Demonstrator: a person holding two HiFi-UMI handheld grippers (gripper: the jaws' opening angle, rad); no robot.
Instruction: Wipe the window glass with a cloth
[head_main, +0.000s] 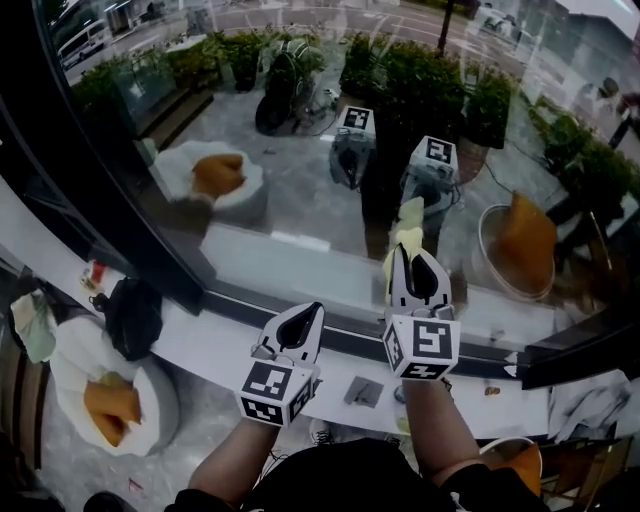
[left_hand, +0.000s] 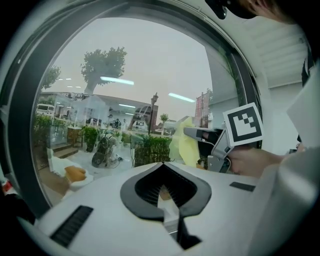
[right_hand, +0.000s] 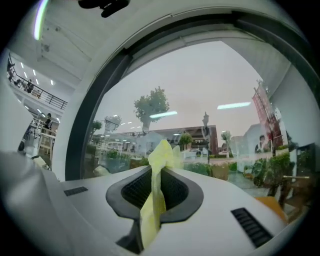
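Forearms (head_main: 441, 430) at bottom centre of the head view, one behind each gripper. Left of centre, left gripper (head_main: 308, 322) with jaws pressed together and nothing between them, tips aimed toward the pane. Just right of it and a little higher in the frame, right gripper (head_main: 404, 258) clenched on a yellow cloth (head_main: 406, 228), fabric pinched between the pads and bunched up past the tips in the right gripper view. Cloth held up at the lower middle of the window glass (head_main: 300, 190); cannot tell whether touching. Below both grippers, white sill (head_main: 215, 345) running from left edge to lower right, with a black bag (head_main: 131, 315) at its left end. Under the sill at lower left, round white seat (head_main: 150, 405) with an orange cushion. Black frame (head_main: 70, 170) slanting down the left side of the pane. In the glass, faint reflections of both marker cubes. Beyond it, parked scooter (head_main: 285, 85) at upper centre and green shrubs (head_main: 425, 75) along the top.
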